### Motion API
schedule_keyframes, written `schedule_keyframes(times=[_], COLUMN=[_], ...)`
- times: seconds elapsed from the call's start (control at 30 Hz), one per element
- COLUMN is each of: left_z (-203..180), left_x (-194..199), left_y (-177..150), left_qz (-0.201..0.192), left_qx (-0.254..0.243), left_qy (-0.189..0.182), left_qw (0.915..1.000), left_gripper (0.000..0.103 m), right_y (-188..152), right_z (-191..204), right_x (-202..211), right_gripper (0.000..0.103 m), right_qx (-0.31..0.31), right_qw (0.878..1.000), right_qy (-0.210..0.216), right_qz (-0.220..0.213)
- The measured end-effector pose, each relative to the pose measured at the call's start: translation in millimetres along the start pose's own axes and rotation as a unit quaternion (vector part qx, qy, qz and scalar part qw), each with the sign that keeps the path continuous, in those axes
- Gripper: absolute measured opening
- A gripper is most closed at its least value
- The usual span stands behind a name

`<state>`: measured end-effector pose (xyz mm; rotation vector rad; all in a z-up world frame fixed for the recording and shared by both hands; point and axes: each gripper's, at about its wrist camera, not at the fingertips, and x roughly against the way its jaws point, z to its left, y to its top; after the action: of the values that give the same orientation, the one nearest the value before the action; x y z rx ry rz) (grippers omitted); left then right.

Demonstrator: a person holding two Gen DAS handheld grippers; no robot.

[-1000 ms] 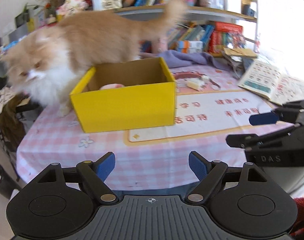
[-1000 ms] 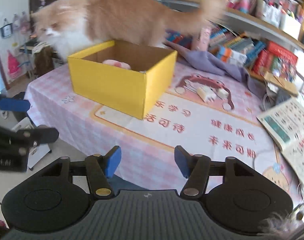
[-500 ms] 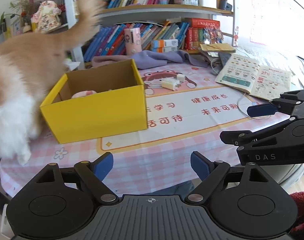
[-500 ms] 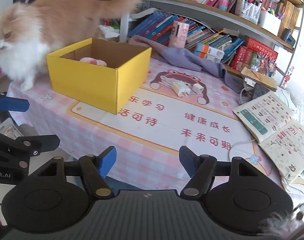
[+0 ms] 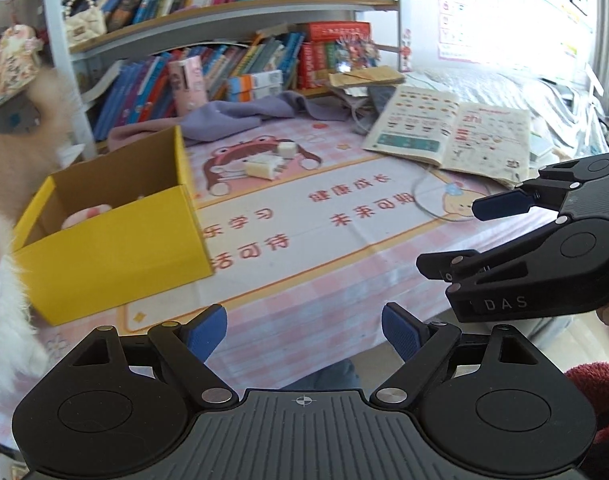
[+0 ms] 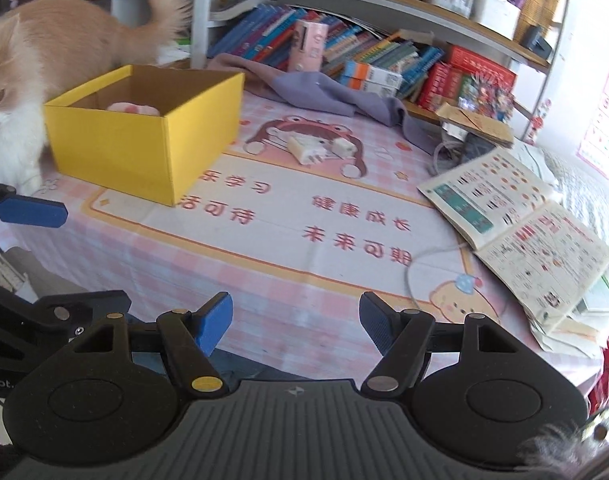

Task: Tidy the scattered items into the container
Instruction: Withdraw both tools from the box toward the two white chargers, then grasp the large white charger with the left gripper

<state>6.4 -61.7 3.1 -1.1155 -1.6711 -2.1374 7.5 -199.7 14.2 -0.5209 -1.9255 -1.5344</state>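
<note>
The left gripper (image 5: pixel 304 330) hangs over the near table edge with its jaws spread wide and nothing between them; the right gripper (image 6: pixel 295 322) does the same, jaws apart and empty. Both openings are a little wider than 1 second ago, the right one more so.

The yellow cardboard box (image 6: pixel 144 140) stands on the pink checked tablecloth (image 6: pixel 264 280), at the left end of the cartoon desk mat. A pink plush item (image 6: pixel 133 108) lies inside it. Still out on the mat, well to the right of the box, lie 2 scattered items: a white charger plug (image 6: pixel 304 148) and, just beside it, a small white adapter block (image 6: pixel 342 145).

Both views have swung to the right since the earlier frames: the box, then near the centre of the left wrist picture, now sits at its left, and the open picture book (image 5: pixel 452 136) has come further into frame. The orange and white cat (image 6: pixel 28 76), which stood behind and over the box 1 second ago, has shifted to the box's left side, its tail (image 6: pixel 166 4) raised toward the bookshelf (image 6: pixel 364 12). A purple cloth (image 6: pixel 324 92) lies behind the box.
</note>
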Motion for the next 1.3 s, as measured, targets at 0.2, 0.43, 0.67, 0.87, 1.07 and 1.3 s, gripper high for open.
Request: schedule_keyframes(times=[0.2,0.43,0.67,0.87,1.07,1.3], left_z=[-9.9,-12.4,-9.2,-6.3,-2.3,4.2], left_x=[-15.2,-36.9,-61.5,-97.0,-136.8,-179.4], left_y=[11.8,25.0,41.6,66.6,95.3,127.7], left_qz=[0.000,0.005,-0.003,0.003,0.014,0.025], left_qx=[-0.017,-0.020,-0.008,0.004,0.020,0.040], left_qy=[-0.015,-0.021,-0.013,-0.004,0.015,0.057], left_qw=[0.9997,0.9996,0.9999,1.0000,0.9996,0.9973], left_gripper=[0.087,0.087,0.087,0.087,0.087,0.086], right_y=[0.2,8.7,20.8,39.6,68.3,99.6], right_z=[-17.9,-33.7,-51.0,-76.3,-104.9,-133.5], right_x=[-8.3,-26.6,-52.9,-83.1,-117.9,-165.2], right_gripper=[0.068,0.068,0.063,0.058,0.057,0.056], right_qx=[-0.015,-0.015,-0.010,-0.007,-0.003,0.004], right_qw=[1.000,1.000,1.000,0.999,0.999,0.997], right_qy=[-0.013,-0.013,-0.003,0.008,0.027,0.062], right_qz=[0.011,0.019,0.027,0.033,0.030,0.034])
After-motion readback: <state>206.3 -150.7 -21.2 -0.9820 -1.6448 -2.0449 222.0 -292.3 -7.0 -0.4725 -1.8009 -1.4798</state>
